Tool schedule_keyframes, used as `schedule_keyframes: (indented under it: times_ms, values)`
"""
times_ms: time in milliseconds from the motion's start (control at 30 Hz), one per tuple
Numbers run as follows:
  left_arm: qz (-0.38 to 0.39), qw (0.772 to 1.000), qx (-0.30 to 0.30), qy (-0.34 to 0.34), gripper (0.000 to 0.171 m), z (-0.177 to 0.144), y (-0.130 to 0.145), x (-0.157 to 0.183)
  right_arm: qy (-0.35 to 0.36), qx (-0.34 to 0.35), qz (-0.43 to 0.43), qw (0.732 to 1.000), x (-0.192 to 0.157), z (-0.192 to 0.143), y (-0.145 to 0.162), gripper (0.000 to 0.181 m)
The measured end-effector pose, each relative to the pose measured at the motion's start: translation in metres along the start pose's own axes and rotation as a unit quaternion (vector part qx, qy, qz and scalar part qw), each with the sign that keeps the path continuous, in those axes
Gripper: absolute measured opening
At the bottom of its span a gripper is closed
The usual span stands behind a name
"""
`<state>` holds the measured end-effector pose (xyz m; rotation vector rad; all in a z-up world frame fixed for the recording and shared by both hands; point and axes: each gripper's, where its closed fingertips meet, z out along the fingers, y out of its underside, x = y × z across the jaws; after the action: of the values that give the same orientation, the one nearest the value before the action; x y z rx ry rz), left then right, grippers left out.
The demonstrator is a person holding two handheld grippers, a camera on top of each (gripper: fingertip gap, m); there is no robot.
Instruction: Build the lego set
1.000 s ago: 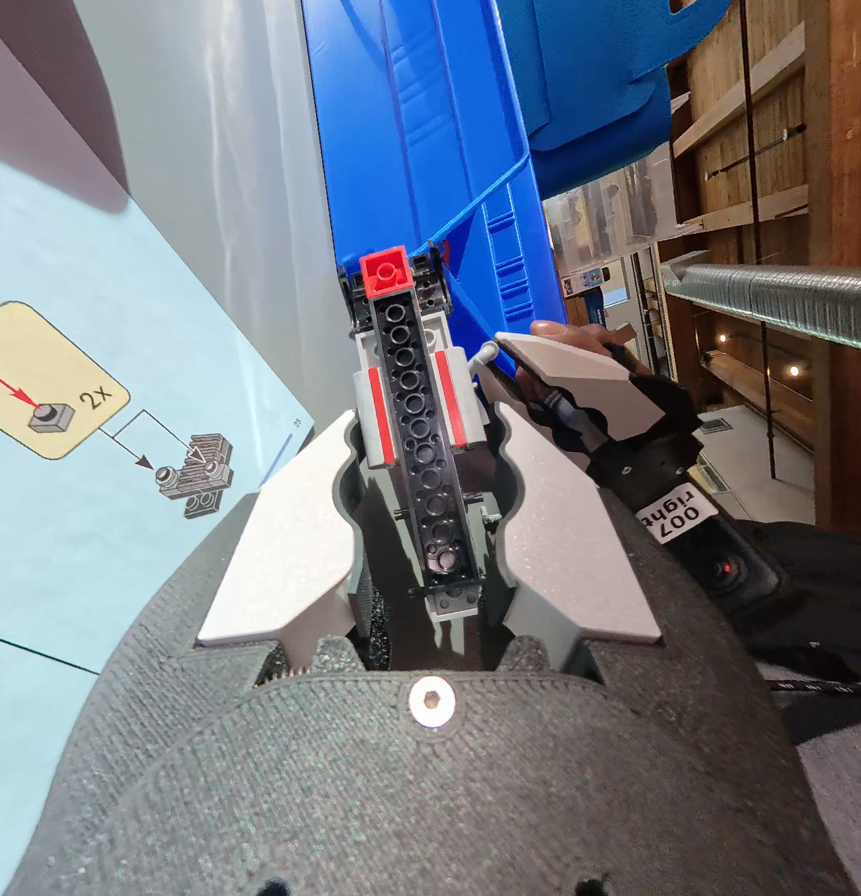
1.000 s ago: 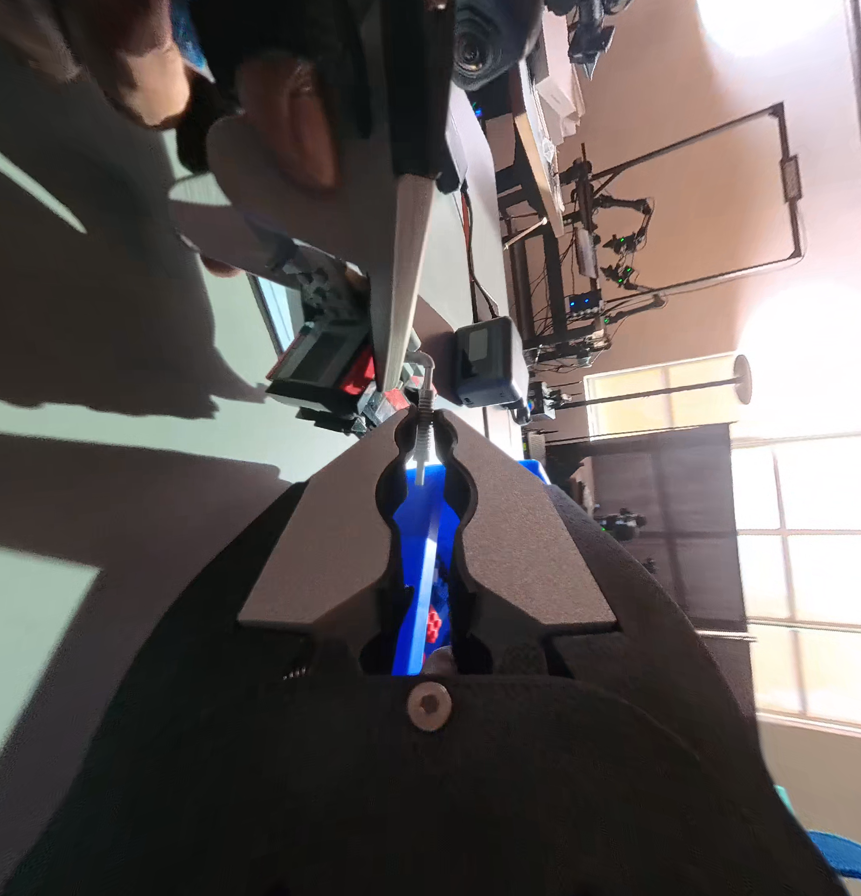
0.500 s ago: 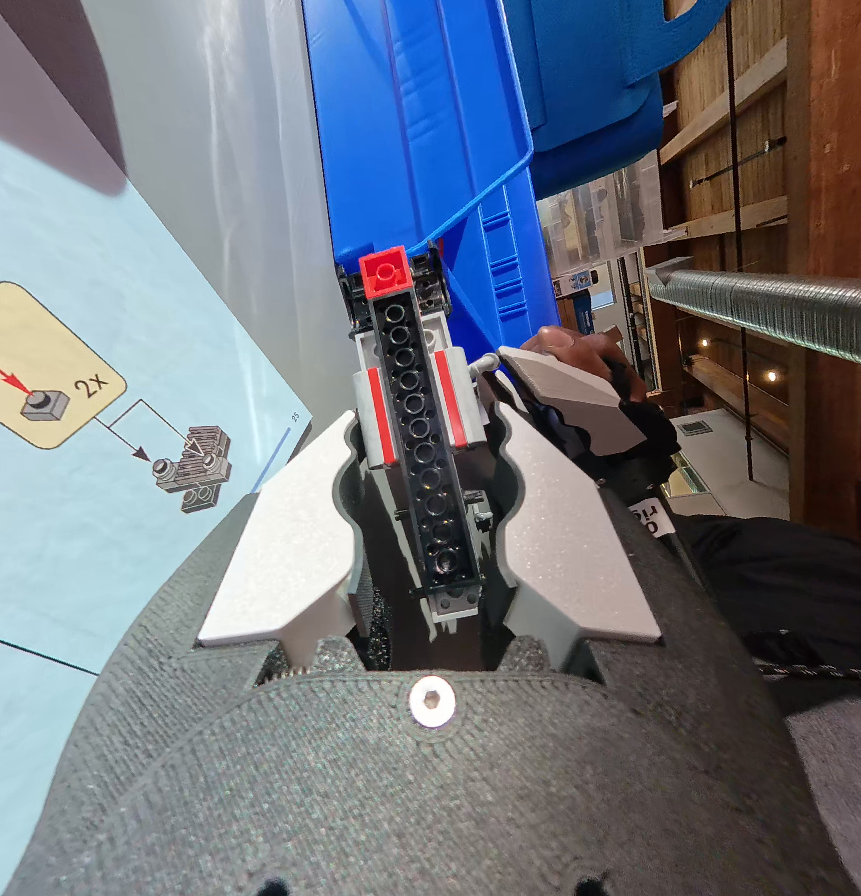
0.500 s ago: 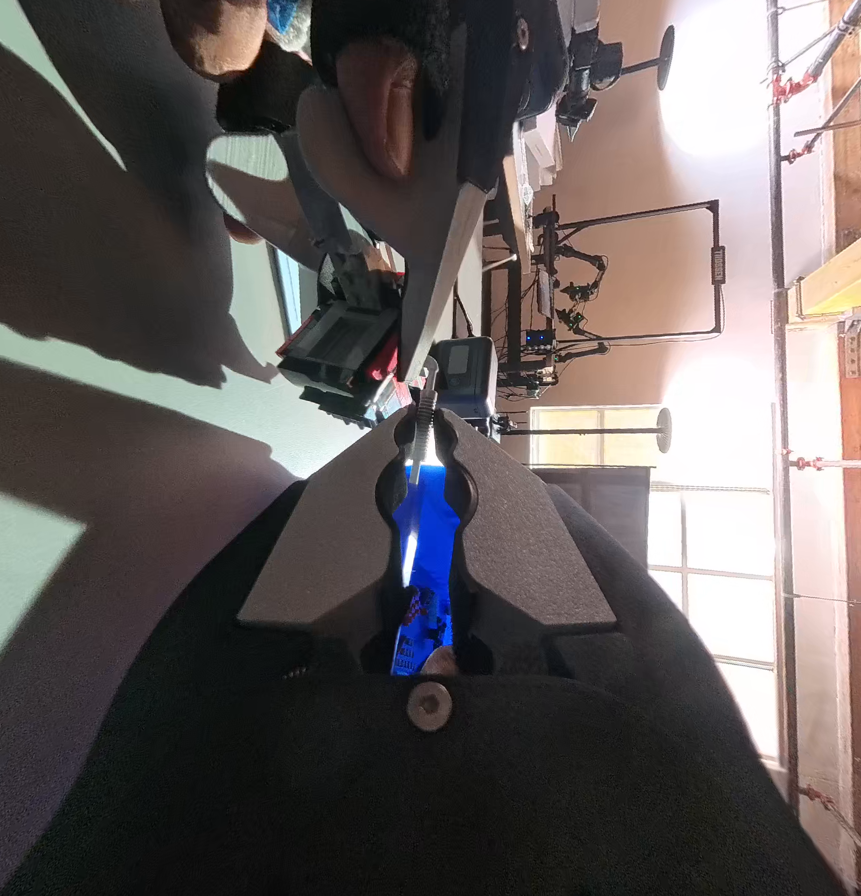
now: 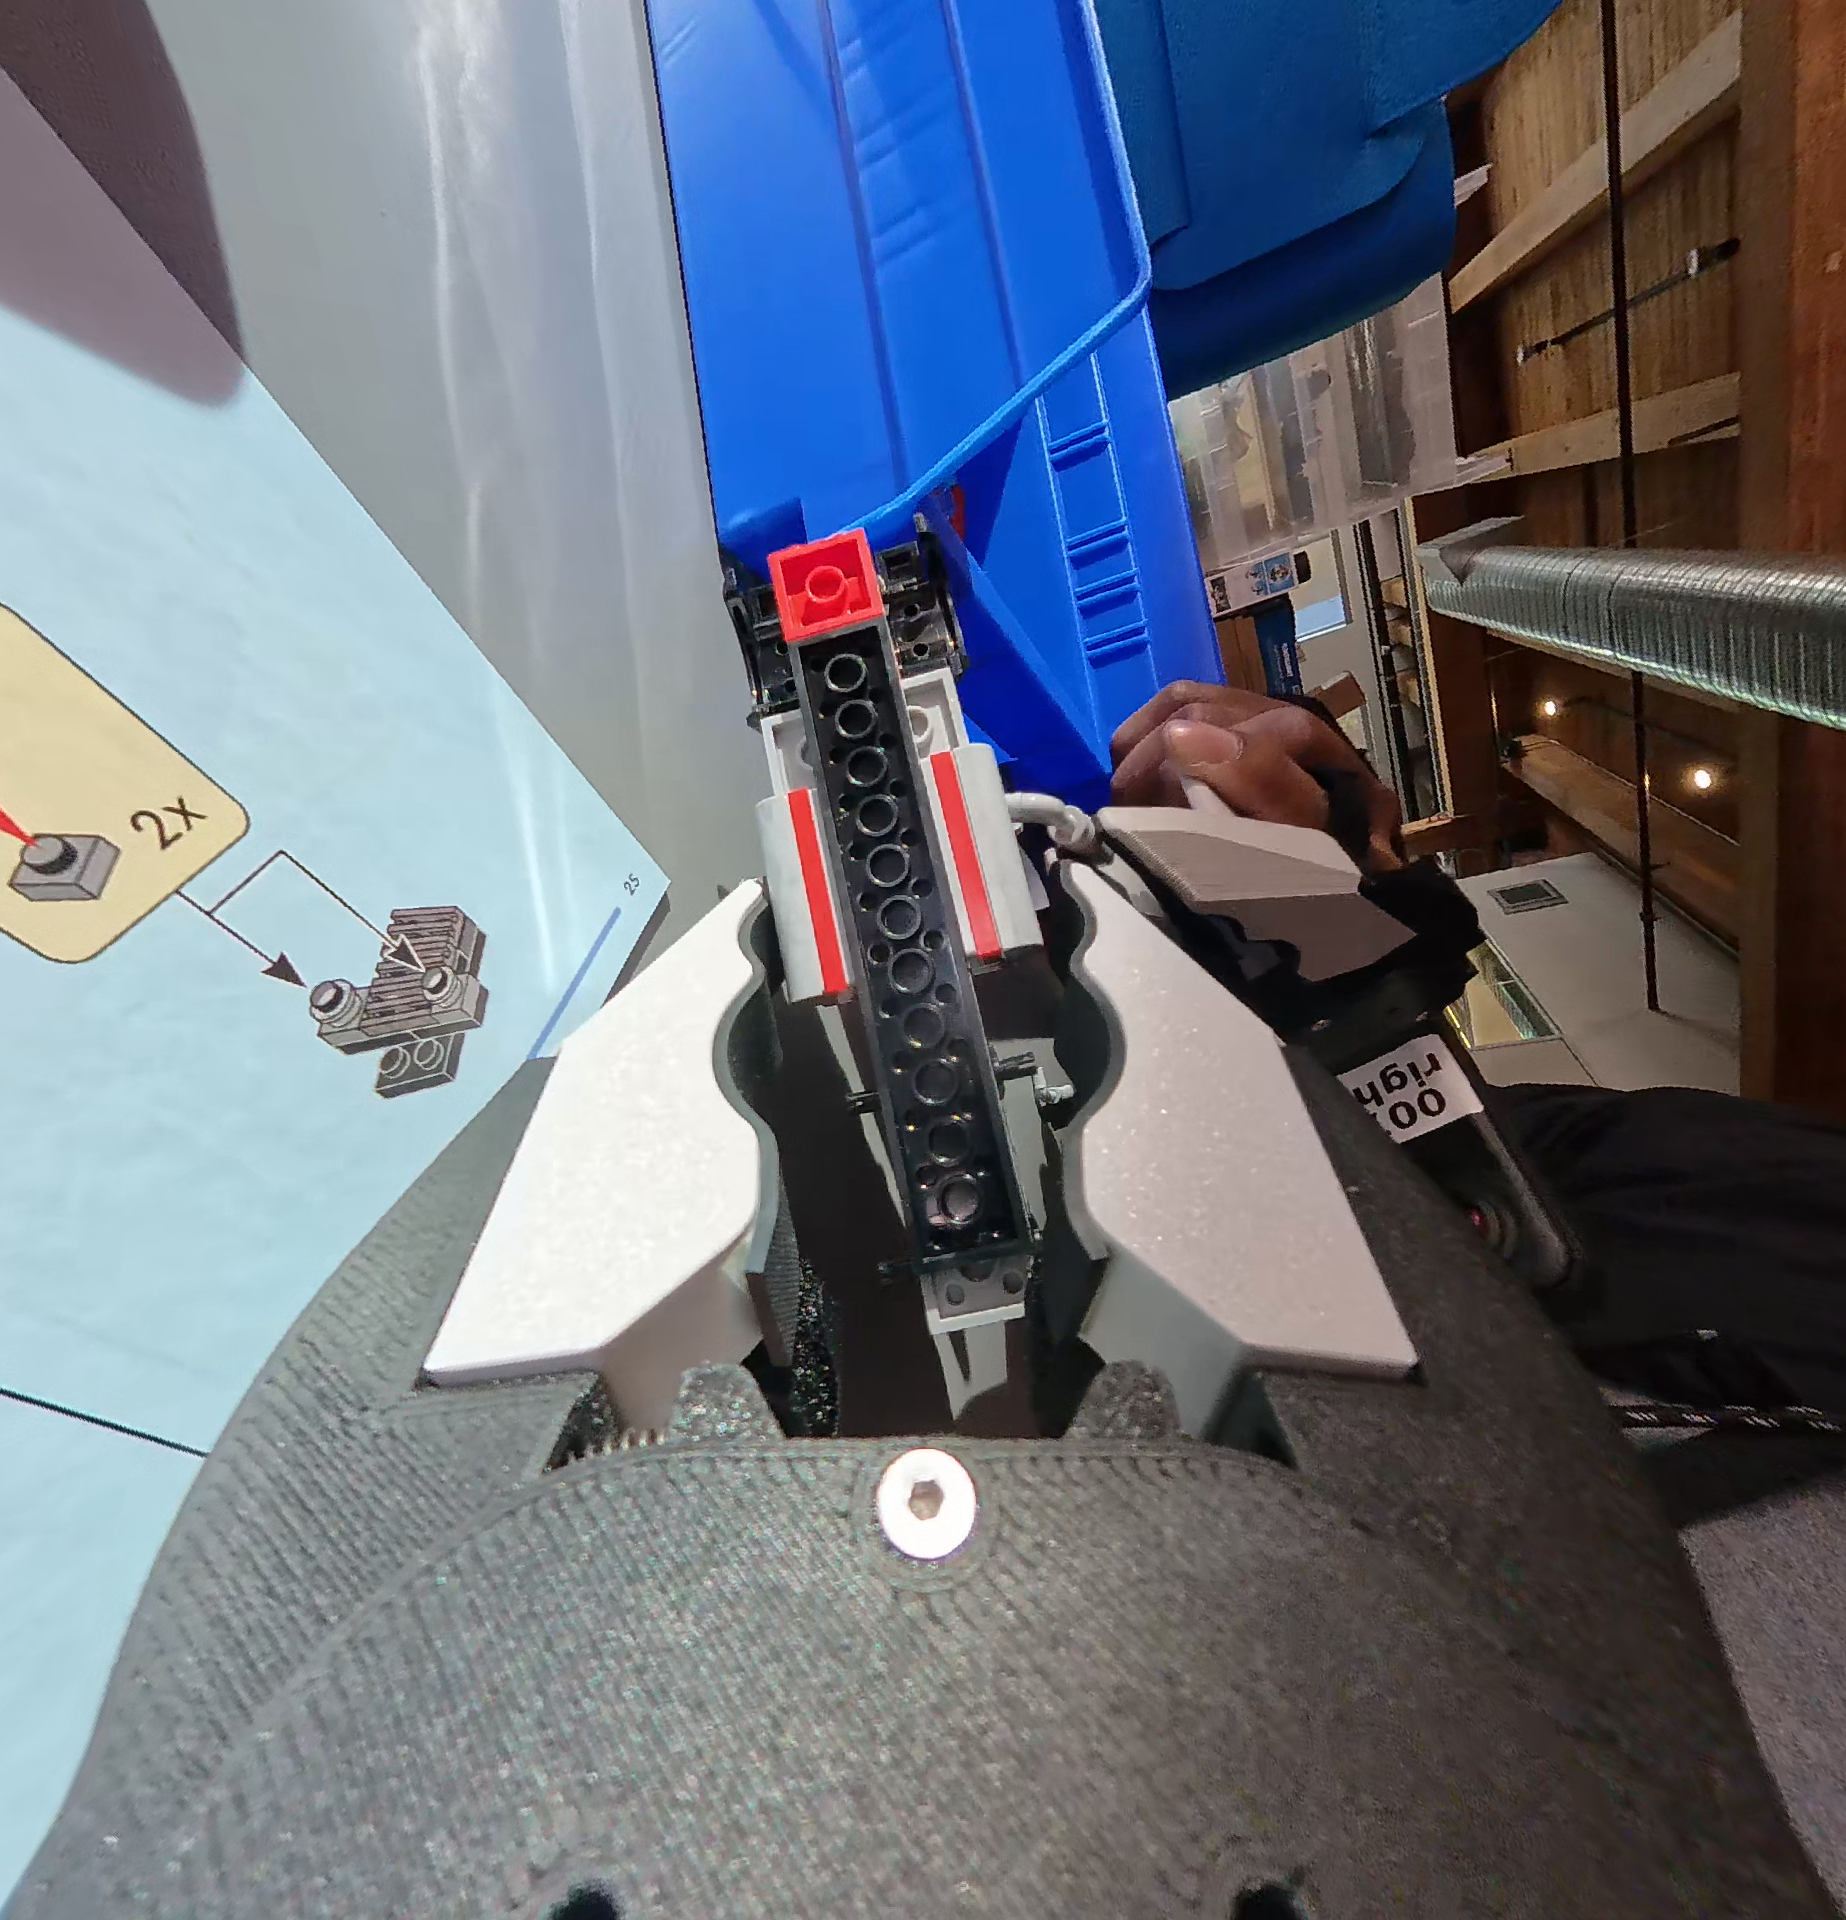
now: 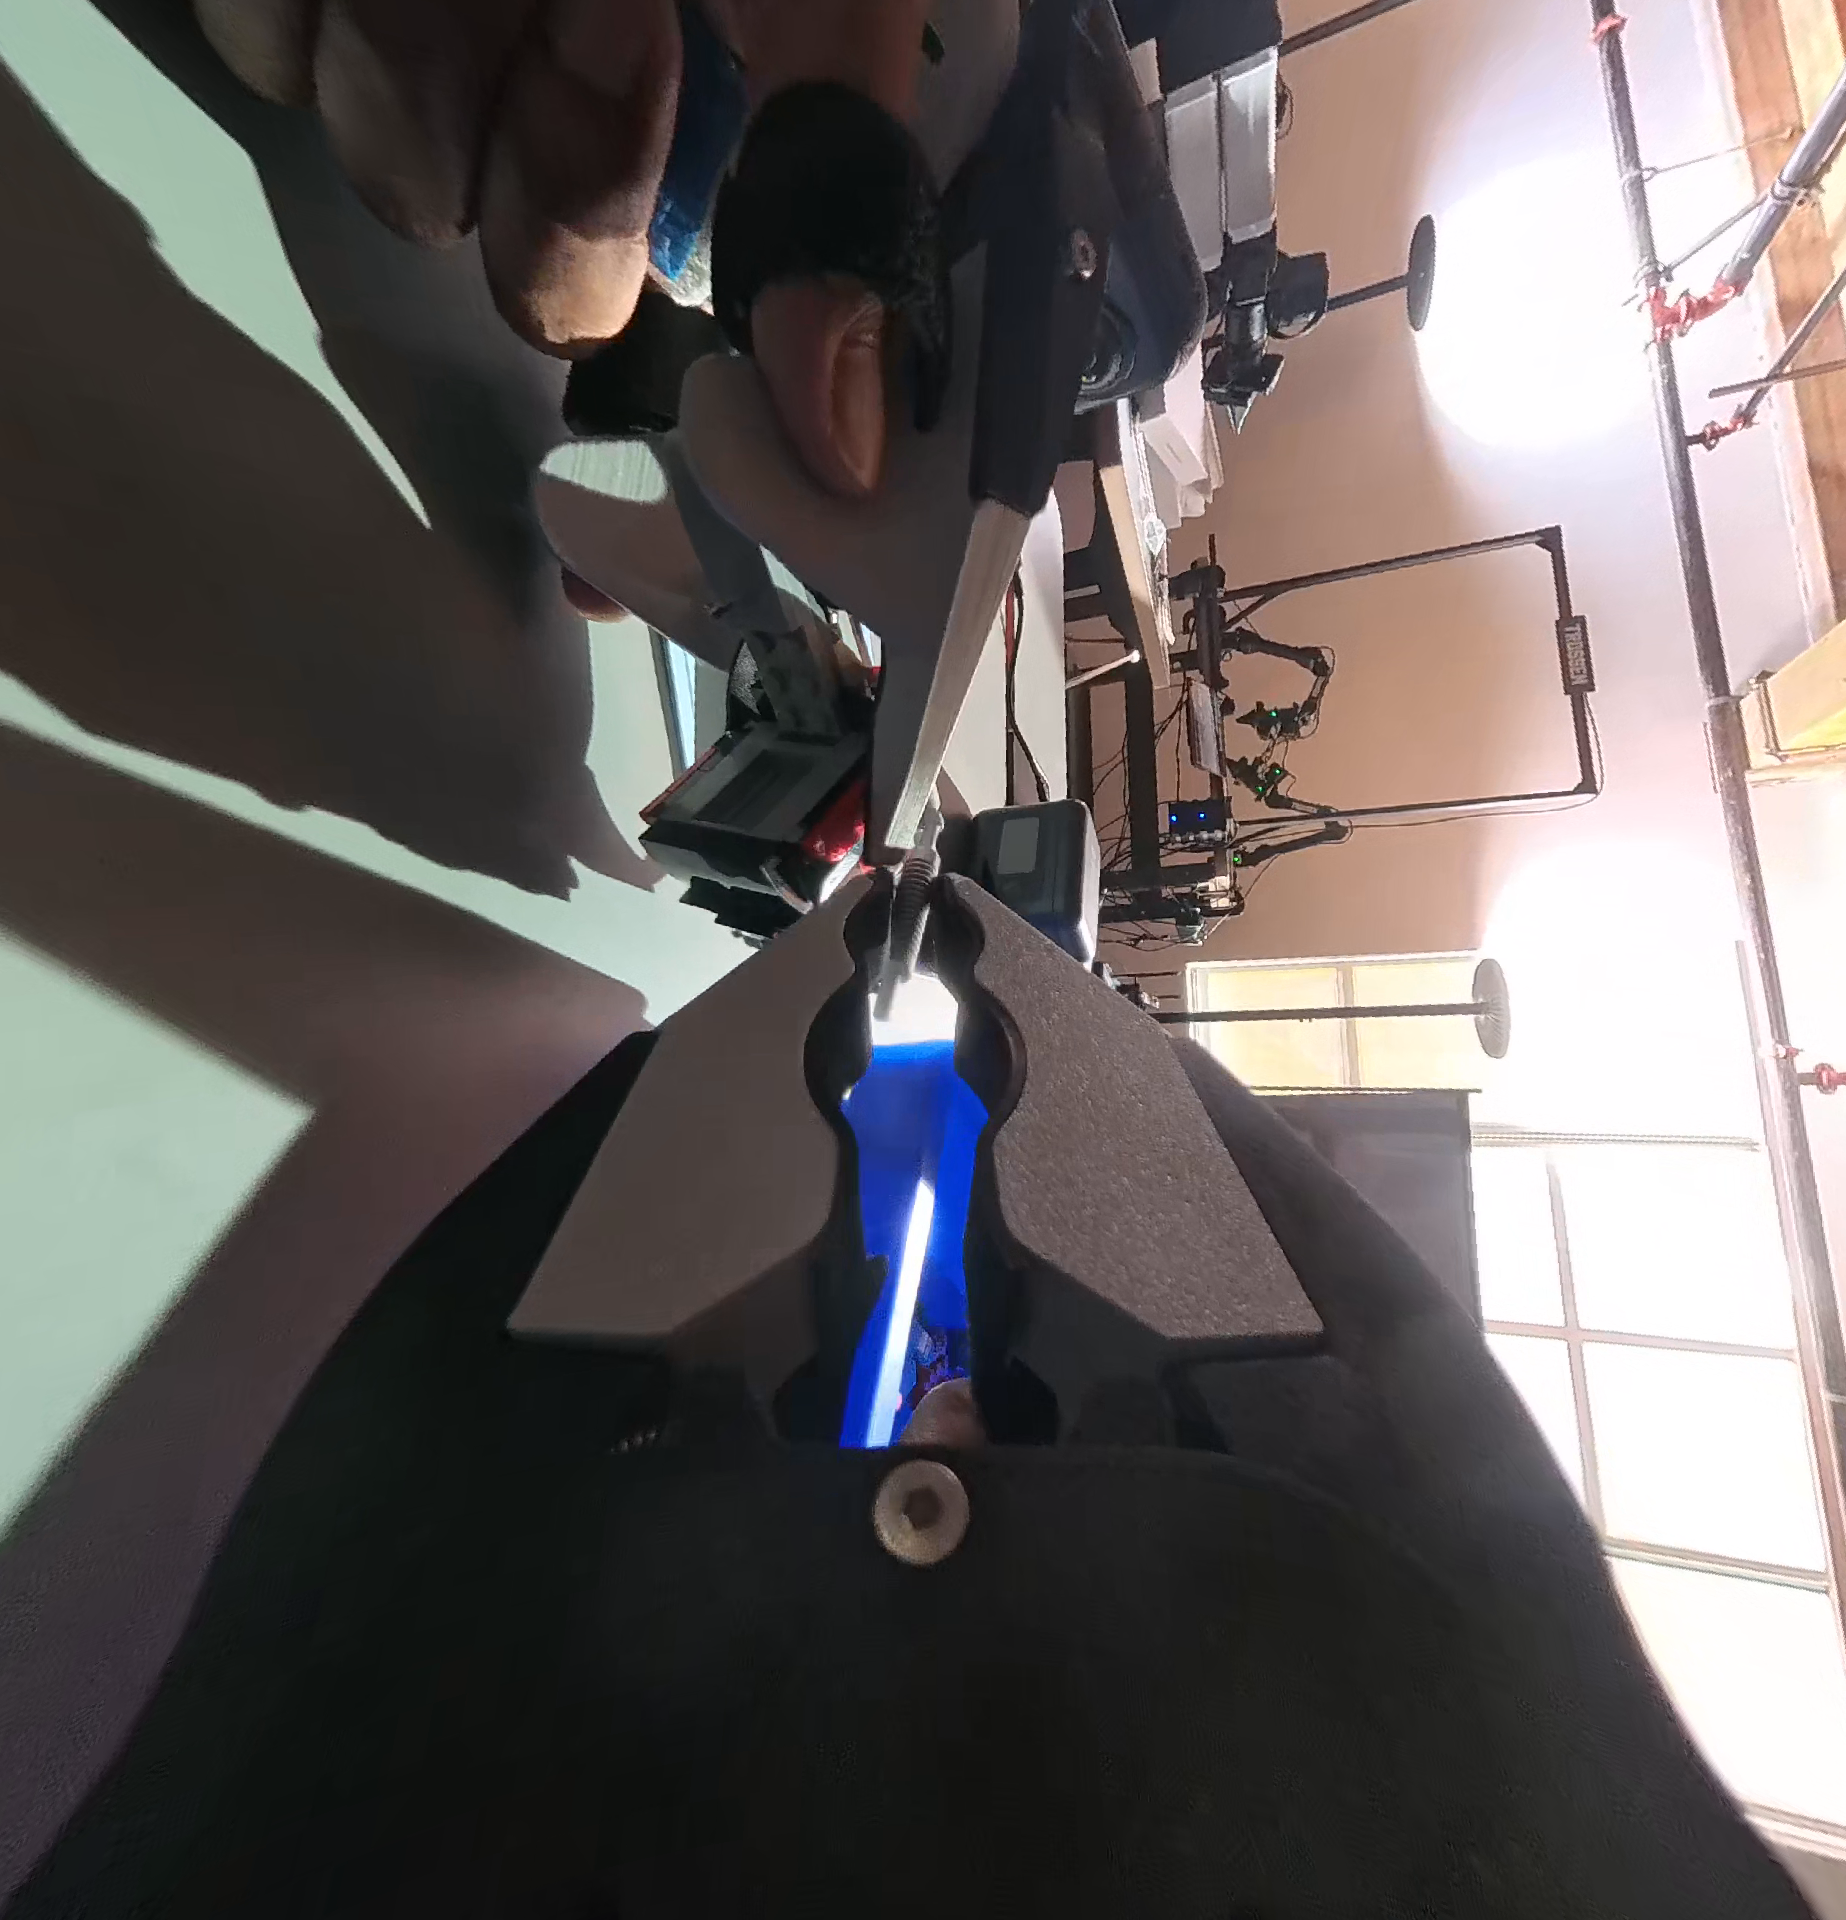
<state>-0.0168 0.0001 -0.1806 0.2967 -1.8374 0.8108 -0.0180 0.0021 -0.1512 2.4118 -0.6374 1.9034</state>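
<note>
model (image 5: 888,935) clamped in left gripper (image 5: 911,914), red stud at 12 o'clock | right gripper (image 6: 911,914) pinching grey ribbed lego rod (image 6: 906,925) at model's 3 o'clock

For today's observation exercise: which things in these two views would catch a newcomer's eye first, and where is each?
In the left wrist view, the long lego model, black with red stripes and a red brick on top, stands between the left tongs. Behind it rises a bright blue bin; at left lies the pale blue instruction page. The right tongs pinch a small grey ribbed piece beside the model.
</note>
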Motion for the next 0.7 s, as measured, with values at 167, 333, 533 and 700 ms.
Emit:
schedule_keyframes:
  times_ms: [167, 333, 533, 700]
  values:
    - [-0.003, 1.0, 0.003, 0.005, 0.051, -0.0009, -0.0011, 0.0009, -0.011, 0.006, 0.047, 0.999, -0.0003, 0.0007, 0.0034, 0.009]
    - [-0.004, 1.0, 0.006, 0.004, 0.051, -0.0016, -0.0019, 0.0003, -0.03, 0.016, 0.083, 0.996, -0.0056, 0.0016, 0.0025, 0.007]
    - [0.011, 1.0, 0.002, 0.003, 0.052, -0.0007, 0.0003, 0.0022, -0.044, 0.022, 0.119, 0.992, -0.005, 0.0011, 0.004, 0.005]
    - [0.019, 1.0, 0.001, 0.003, 0.052, -0.0007, 0.0009, 0.0035, -0.06, 0.025, 0.137, 0.988, -0.0057, -0.0008, 0.0025, 0.005]
